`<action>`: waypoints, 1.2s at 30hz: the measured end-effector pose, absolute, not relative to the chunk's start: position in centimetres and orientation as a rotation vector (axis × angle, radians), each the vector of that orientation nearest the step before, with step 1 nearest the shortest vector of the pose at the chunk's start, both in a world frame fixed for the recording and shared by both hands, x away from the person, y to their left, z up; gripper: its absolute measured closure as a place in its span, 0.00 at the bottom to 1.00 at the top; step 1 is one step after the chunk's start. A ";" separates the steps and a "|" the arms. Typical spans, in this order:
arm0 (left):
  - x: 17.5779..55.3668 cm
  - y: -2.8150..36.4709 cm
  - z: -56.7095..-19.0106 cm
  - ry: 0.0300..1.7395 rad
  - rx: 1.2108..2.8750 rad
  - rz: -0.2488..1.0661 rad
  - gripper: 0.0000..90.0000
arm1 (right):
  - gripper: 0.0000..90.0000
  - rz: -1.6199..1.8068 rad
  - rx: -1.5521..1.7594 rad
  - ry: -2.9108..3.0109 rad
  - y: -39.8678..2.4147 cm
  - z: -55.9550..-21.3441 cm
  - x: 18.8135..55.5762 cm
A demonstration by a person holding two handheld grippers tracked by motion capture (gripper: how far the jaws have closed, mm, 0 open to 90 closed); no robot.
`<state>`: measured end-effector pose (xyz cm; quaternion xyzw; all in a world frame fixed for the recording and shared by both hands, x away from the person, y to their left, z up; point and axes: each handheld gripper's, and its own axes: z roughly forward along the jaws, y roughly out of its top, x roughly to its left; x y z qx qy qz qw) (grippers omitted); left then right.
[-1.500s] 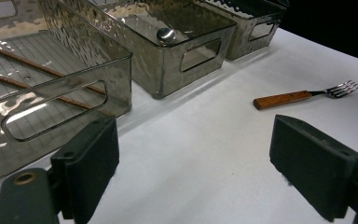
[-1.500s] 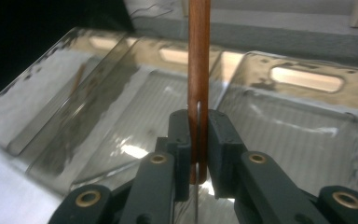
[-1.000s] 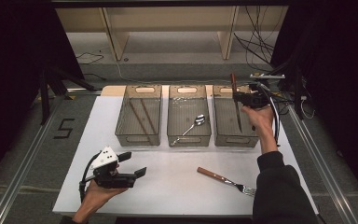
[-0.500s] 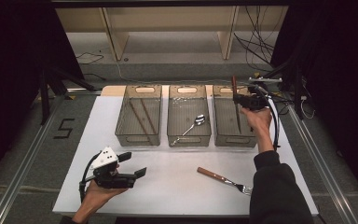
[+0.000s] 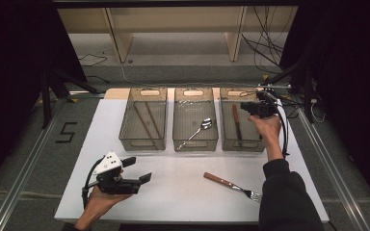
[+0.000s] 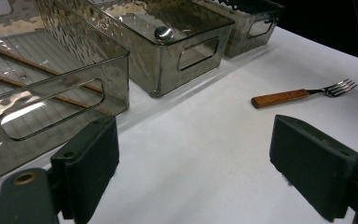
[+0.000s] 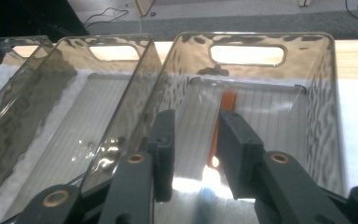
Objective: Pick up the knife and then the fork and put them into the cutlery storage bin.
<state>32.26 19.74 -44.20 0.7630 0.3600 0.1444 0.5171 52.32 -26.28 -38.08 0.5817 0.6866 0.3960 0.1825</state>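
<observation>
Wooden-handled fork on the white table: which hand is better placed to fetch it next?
Probably the left. Its tongs stand open, empty and low beside the wooden-handled fork; the right tongs hover above the right-hand clear bin, their jaws having just been opening with nothing between them.

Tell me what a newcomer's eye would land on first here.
Three clear bins in a row across the table's far half: chopsticks in the left one, a spoon in the middle, a wood-handled knife lying in the right. The right tool hangs over that right bin, its jaws just opening with nothing between them. A wood-handled fork lies alone on the near tabletop.
</observation>
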 end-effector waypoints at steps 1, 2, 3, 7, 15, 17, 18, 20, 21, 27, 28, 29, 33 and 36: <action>32.3 19.7 -44.2 0.864 1.832 0.346 0.17 | 0.74 1.117 1.630 1.945 -26.2 -38.0 52.2; 32.3 19.7 -44.2 0.864 1.832 0.345 0.17 | 0.72 1.119 1.623 1.949 -26.2 -37.9 52.1; 32.2 19.7 -44.2 0.864 1.831 0.346 0.17 | 0.69 1.123 1.614 1.955 -26.2 -37.8 52.0; 32.2 19.8 -44.2 0.864 1.831 0.345 0.17 | 0.56 1.119 1.584 1.998 -26.0 -37.5 51.6; 32.3 19.9 -44.2 0.868 1.818 0.341 0.17 | 0.40 1.159 1.445 2.109 -25.3 -36.4 49.3; 32.3 19.9 -44.2 0.868 1.816 0.341 0.17 | 0.39 1.174 1.408 2.133 -25.1 -36.2 48.4; 32.3 19.9 -44.2 0.869 1.813 0.341 0.17 | 0.39 1.181 1.384 2.155 -25.0 -36.1 48.0; 32.3 20.0 -44.2 0.869 1.811 0.343 0.17 | 0.37 1.178 1.335 2.205 -24.6 -36.0 47.1; 32.3 20.0 -44.1 0.871 1.808 0.342 0.17 | 0.37 1.180 1.312 2.220 -24.4 -35.9 46.6; 32.3 20.1 -44.1 0.877 1.796 0.336 0.17 | 0.33 1.186 1.203 2.308 -23.1 -35.9 43.9; 32.3 20.1 -44.1 0.877 1.796 0.336 0.17 | 0.32 1.176 1.181 2.323 -22.9 -36.0 43.4; 32.3 20.1 -44.1 0.877 1.794 0.338 0.17 | 0.32 1.173 1.176 2.337 -22.7 -36.1 43.2; 32.3 20.2 -44.1 0.881 1.782 0.336 0.17 | 0.31 1.143 1.129 2.390 -22.0 -36.7 41.9; 32.3 20.3 -44.1 0.882 1.777 0.338 0.17 | 0.31 1.120 1.099 2.428 -21.6 -37.0 40.9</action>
